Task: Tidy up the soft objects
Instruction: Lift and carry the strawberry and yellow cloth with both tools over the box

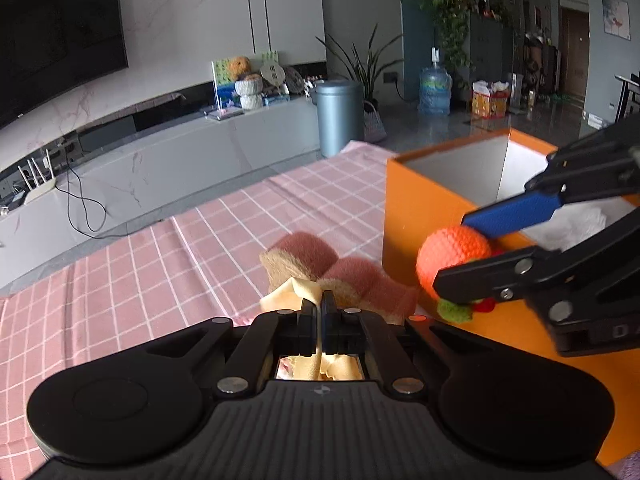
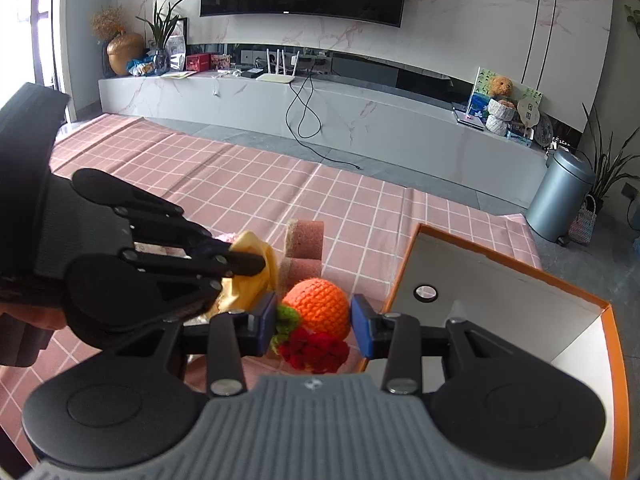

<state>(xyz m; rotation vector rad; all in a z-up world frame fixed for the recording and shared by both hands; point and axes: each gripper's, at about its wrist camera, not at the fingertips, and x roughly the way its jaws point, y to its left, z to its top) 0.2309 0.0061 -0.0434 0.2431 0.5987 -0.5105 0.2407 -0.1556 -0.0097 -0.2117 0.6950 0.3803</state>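
the left gripper (image 1: 319, 304) is keeping its jaws closed on a yellow cloth (image 1: 294, 294), low over the counter (image 1: 160, 248), near two pink sponges (image 1: 316, 252). the right gripper (image 2: 313, 322) is pinching a crocheted orange toy (image 2: 320, 306) sideways; its green leaf end is pointing left, beside the orange box (image 2: 500, 264).

Left gripper (image 1: 319, 300) clamped tight; right gripper (image 2: 314, 322) part-open (both angled downward).
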